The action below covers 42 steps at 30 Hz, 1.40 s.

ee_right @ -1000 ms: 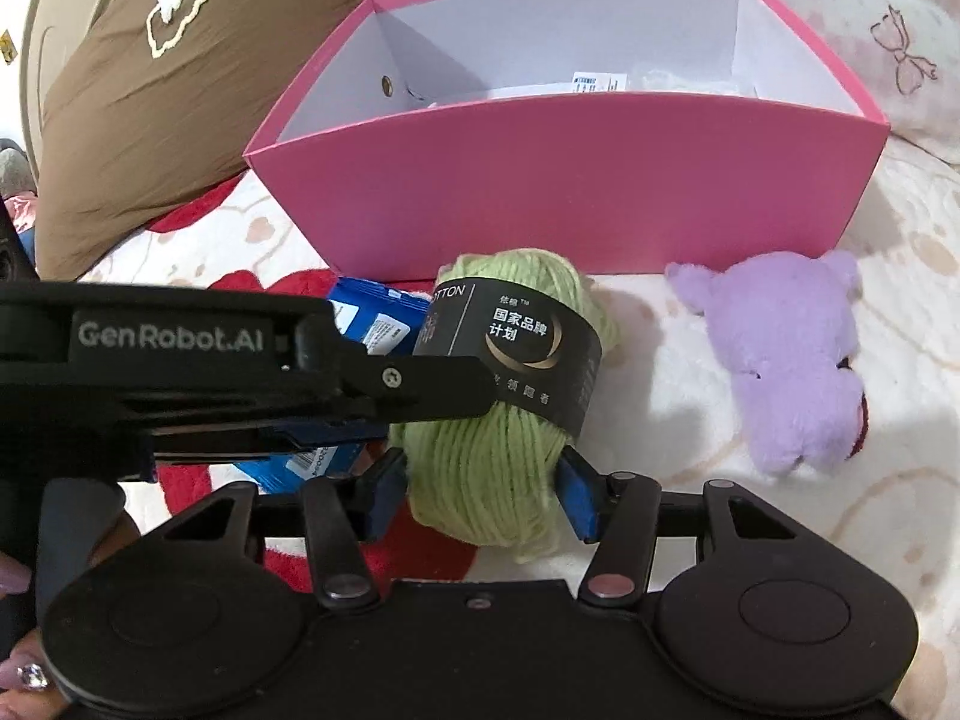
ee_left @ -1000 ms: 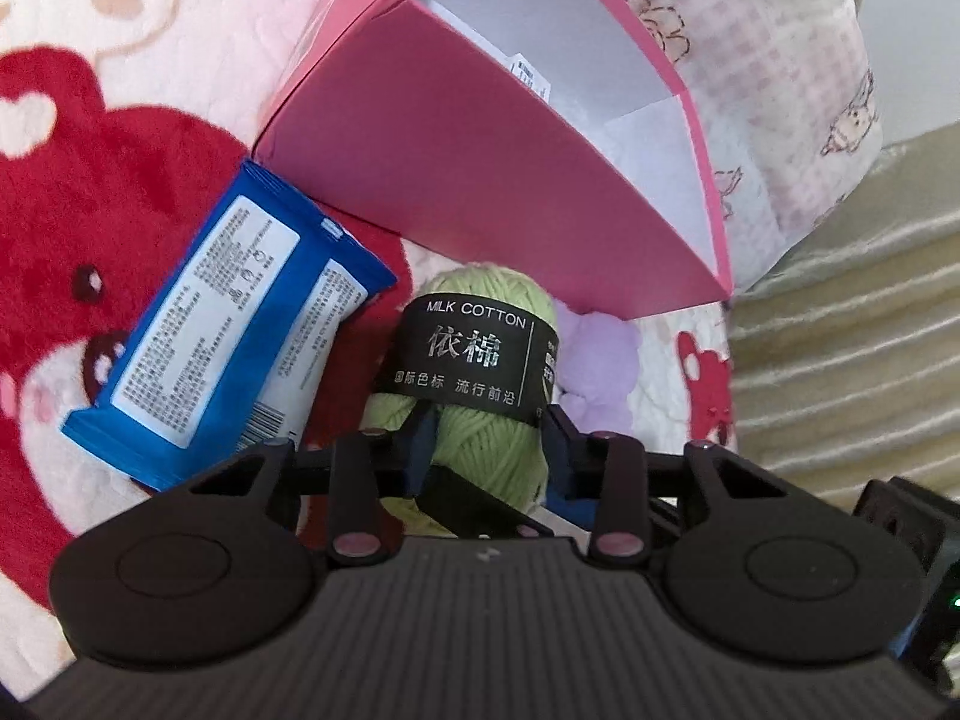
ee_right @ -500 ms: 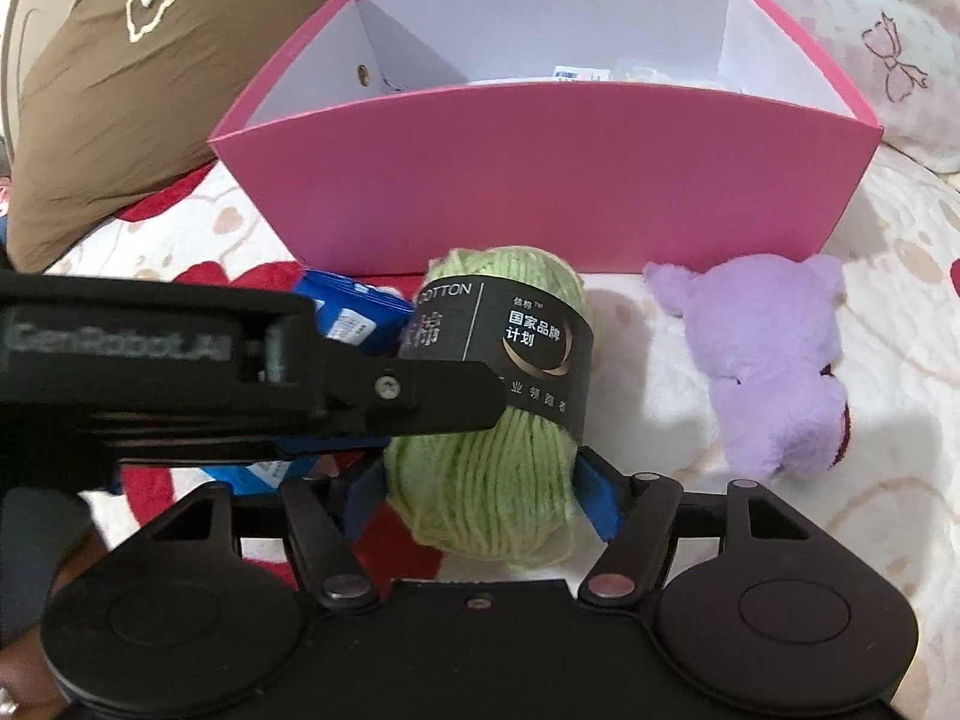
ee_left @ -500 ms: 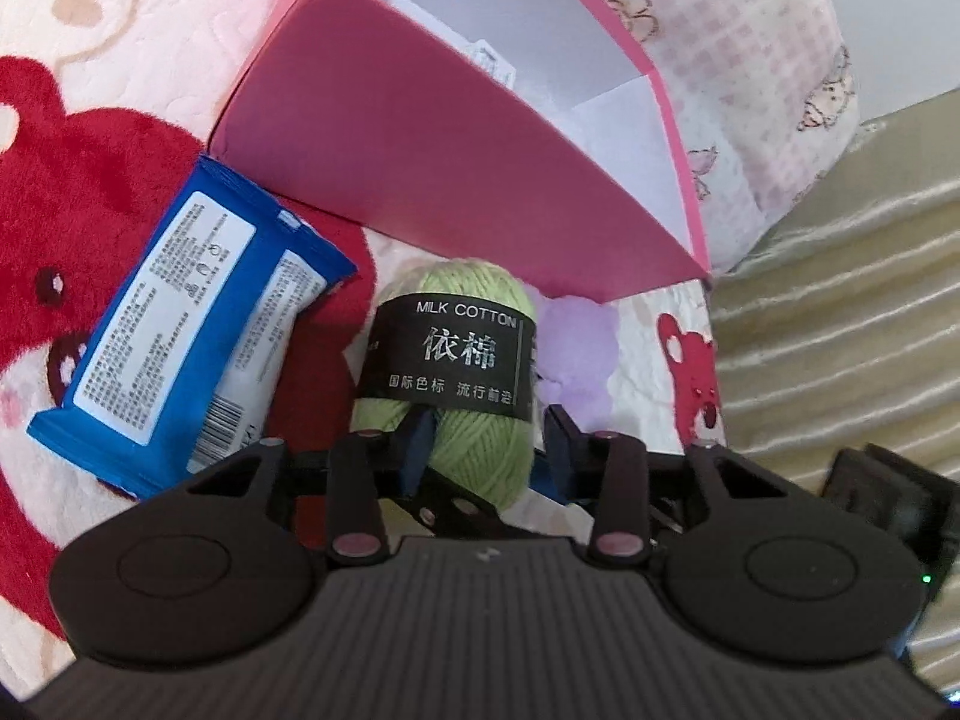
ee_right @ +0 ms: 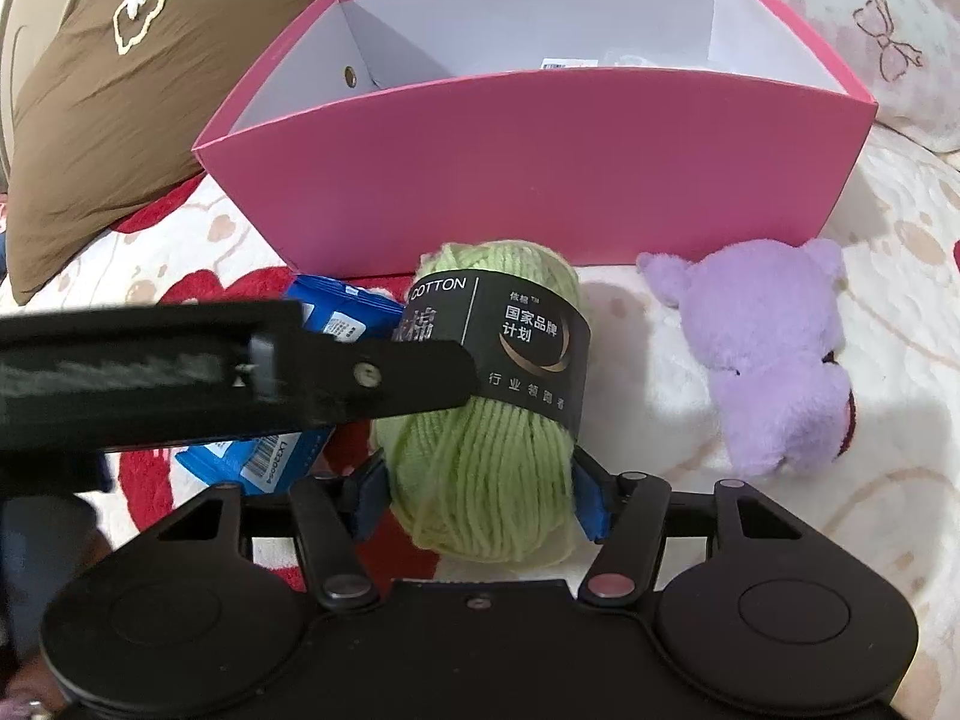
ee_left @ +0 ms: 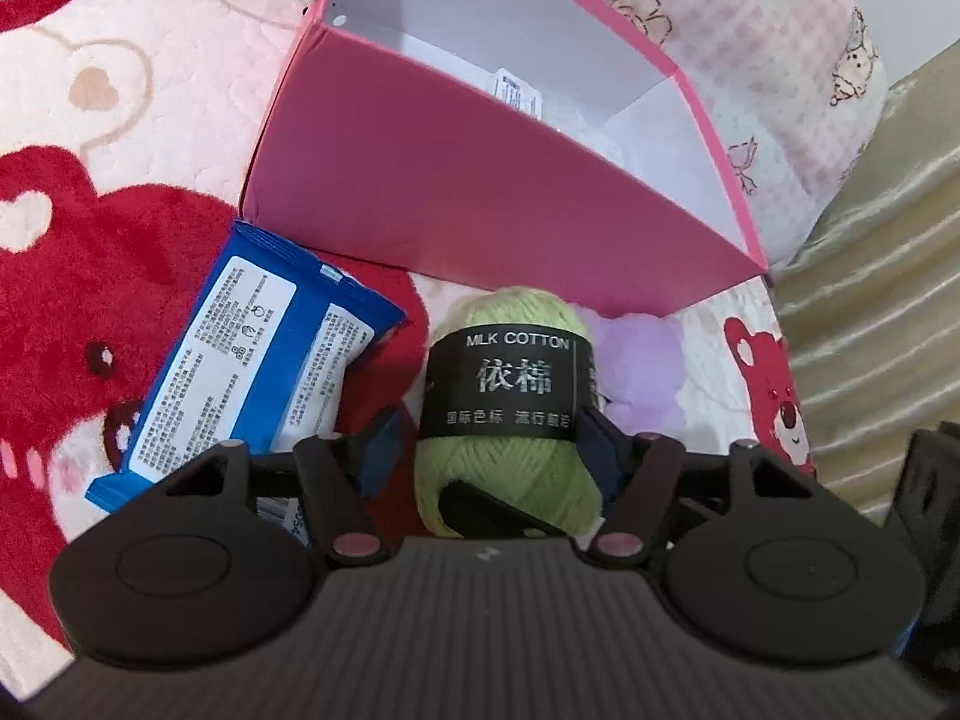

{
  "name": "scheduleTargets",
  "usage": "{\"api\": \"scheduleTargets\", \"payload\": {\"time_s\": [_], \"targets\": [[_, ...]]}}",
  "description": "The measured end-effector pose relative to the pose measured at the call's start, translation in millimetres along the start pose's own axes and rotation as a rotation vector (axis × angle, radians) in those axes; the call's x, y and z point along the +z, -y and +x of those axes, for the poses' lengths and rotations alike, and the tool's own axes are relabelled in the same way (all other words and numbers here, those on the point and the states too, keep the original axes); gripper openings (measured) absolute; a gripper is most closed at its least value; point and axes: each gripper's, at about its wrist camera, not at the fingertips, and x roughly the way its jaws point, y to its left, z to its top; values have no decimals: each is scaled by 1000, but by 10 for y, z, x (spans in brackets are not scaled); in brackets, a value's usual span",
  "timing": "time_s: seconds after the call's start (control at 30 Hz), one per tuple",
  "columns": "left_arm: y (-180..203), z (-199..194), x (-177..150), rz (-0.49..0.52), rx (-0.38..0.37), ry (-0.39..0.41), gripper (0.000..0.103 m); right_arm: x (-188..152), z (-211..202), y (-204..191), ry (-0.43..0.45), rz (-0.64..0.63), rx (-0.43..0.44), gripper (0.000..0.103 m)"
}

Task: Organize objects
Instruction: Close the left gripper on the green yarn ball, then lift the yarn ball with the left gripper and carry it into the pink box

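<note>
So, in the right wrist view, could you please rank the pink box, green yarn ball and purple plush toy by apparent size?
1. Pink box, clearly largest.
2. Green yarn ball and purple plush toy look alike; the yarn sits nearer the camera, so unranked.

**Bed with bear-print blanket**

The bed [ee_right: 900, 276] wears a cream blanket with red bears. On it lie a pink box [ee_right: 540, 180], green yarn [ee_right: 486, 480], a blue packet [ee_left: 240, 360], a purple plush [ee_right: 774, 372] and a brown pillow [ee_right: 120, 90].

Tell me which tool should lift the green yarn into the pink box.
Right. The right tool has just been closing and its pads sit against both sides of the yarn, squarely facing the box. The left tool has just been opening, with a gap beside one pad.
</note>
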Motion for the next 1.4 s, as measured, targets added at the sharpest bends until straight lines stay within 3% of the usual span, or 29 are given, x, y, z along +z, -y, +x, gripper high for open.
{"api": "scheduleTargets", "payload": {"time_s": [0.3, 0.63, 1.0, 1.2, 1.4], "targets": [[-16, 31, -20, -22, -56, -27, 52, -34, -57, -177, 35, -133, -14, 61], [16, -145, -64, -29, -89, -19, 51, -50, -178, -286, 55, -190, -47, 61], [146, -415, -96, -12, -92, 4, 48, -74, -468, -298, 99, -183, 8, 59], [253, -760, -143, 7, -69, 50, 48, -71, -750, -353, 115, -179, 113, 59], [360, -1000, -213, 36, -27, 100, 48, -130, -943, -466, 153, -220, 158, 59]]}}
